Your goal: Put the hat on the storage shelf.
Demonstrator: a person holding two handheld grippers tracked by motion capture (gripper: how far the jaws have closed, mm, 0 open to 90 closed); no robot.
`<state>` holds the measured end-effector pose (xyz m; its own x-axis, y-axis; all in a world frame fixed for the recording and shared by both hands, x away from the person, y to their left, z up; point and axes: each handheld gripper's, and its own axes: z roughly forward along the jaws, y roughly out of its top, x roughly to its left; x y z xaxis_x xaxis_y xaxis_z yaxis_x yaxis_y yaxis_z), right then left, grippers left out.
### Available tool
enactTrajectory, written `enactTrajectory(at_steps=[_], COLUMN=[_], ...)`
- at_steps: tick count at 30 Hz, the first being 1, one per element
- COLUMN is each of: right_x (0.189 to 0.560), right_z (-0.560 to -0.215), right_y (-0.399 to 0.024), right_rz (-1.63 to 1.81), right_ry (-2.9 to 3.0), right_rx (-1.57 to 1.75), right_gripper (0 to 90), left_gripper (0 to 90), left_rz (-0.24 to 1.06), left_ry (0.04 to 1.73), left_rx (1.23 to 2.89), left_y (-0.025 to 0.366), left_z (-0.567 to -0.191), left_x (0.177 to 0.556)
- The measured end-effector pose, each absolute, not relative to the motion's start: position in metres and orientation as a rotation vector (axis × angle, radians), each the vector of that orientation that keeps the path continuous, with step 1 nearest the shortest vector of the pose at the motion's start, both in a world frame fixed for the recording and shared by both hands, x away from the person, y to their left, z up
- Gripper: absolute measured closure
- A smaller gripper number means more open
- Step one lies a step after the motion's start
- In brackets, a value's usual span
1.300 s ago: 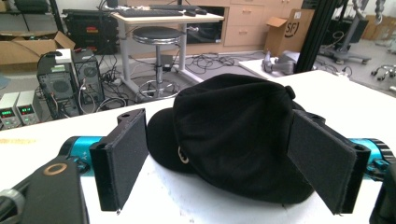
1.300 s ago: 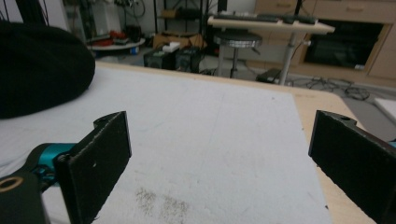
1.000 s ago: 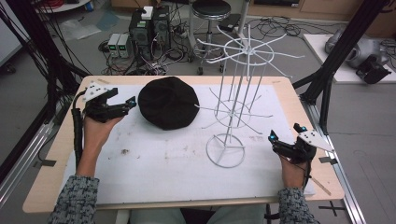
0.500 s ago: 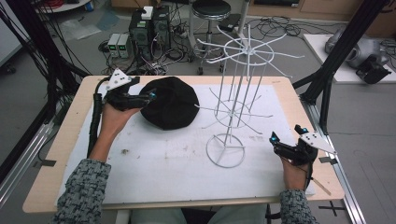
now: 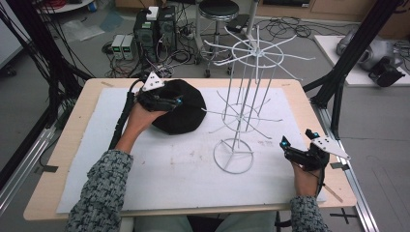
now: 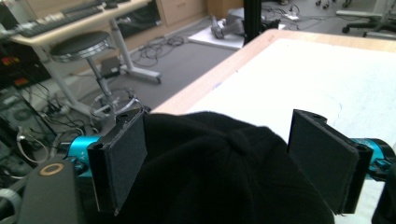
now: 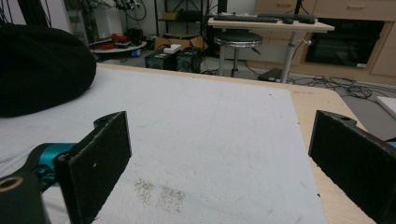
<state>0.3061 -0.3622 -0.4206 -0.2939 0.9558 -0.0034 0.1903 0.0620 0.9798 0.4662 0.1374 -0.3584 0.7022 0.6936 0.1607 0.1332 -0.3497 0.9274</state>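
Observation:
A black fabric hat (image 5: 186,118) lies on the white mat, left of centre. My left gripper (image 5: 175,102) is over the hat's near-left side with its jaws wide apart. In the left gripper view the hat (image 6: 219,186) bulges up between the two black pads (image 6: 123,158), and I cannot tell whether they touch it. A white wire display rack (image 5: 241,113) stands at the middle of the table, right of the hat. My right gripper (image 5: 296,139) rests open near the table's right edge. Its view has bare mat between the jaws and the hat (image 7: 42,70) far off at the left.
The white mat (image 5: 169,169) covers most of the wooden table (image 5: 72,145). The rack's thin arms (image 5: 217,113) stick out toward the hat, and its ring base (image 5: 233,155) sits on the mat. Beyond the table are computers, cables and a stool (image 5: 218,9).
My left gripper has moved from the table's left side rightward and onto the hat. The right gripper has stayed in place.

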Motion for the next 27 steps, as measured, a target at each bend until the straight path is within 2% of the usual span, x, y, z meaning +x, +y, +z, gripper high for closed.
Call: enactTrajectory(at_steps=[9, 16, 23, 27], right_x=[0.307, 0.307, 0.307, 0.308], right_z=[-0.421, -0.422, -0.422, -0.422], right_y=[-0.363, -0.364, -0.365, -0.365], right_rz=[1.310, 1.317, 1.323, 1.323], right_ry=[1.594, 1.600, 1.597, 1.599], right_rx=[1.182, 1.188, 1.188, 1.190], right_gripper=[4.9, 5.0, 5.2, 5.2], left_gripper=[19.0, 17.7, 17.5, 22.8], left_rz=[0.704, 0.676, 0.701, 0.697], left_ry=[0.591, 0.566, 0.580, 0.584], left_rx=[1.880, 1.942, 2.013, 2.041], left_y=[0.126, 0.122, 0.124, 0.125], left_z=[-0.366, -0.378, -0.390, -0.393], left_x=[0.479, 0.486, 0.494, 0.495])
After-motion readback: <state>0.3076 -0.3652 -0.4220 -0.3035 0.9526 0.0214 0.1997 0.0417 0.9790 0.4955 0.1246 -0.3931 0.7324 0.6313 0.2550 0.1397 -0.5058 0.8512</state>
